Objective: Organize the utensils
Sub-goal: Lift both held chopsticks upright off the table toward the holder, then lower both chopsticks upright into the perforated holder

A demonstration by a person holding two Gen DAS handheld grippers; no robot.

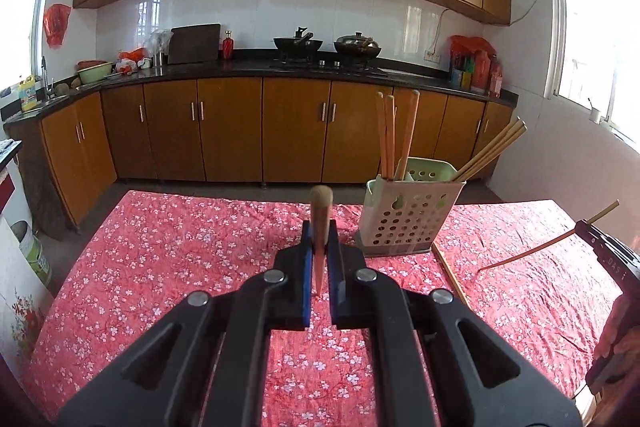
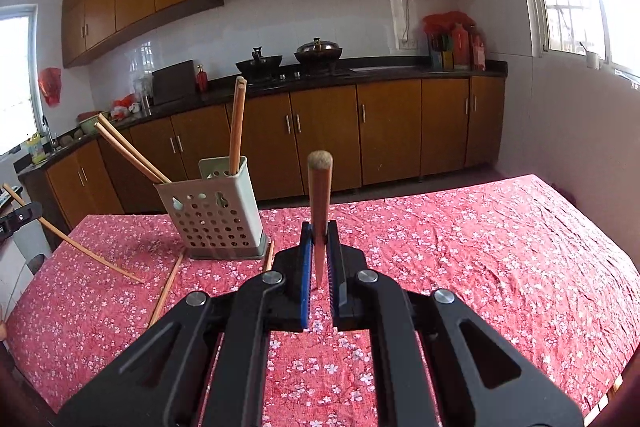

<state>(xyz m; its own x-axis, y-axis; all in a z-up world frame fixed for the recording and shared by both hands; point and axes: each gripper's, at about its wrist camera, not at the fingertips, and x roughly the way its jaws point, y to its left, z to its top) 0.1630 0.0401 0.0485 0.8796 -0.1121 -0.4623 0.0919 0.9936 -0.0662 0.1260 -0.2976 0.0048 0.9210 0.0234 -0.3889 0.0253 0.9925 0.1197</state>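
Observation:
My left gripper [image 1: 319,233] is shut on a wooden chopstick [image 1: 321,211] that points up and away, above the red floral tablecloth [image 1: 180,251]. My right gripper [image 2: 319,235] is shut on another wooden chopstick [image 2: 319,195], held the same way. A pale green perforated utensil holder [image 1: 408,211] stands on the table with several chopsticks [image 1: 387,135] in it; it also shows in the right wrist view [image 2: 212,215]. The right gripper with its chopstick shows at the right edge of the left wrist view [image 1: 552,239]. The left gripper's chopstick shows at the left of the right wrist view [image 2: 80,247].
Loose chopsticks [image 2: 168,285] lie on the cloth by the holder's base. One chopstick [image 1: 450,273] lies right of the holder. Wooden cabinets [image 1: 232,131] and a dark counter with woks [image 1: 298,45] stand beyond the table. Windows are at both sides.

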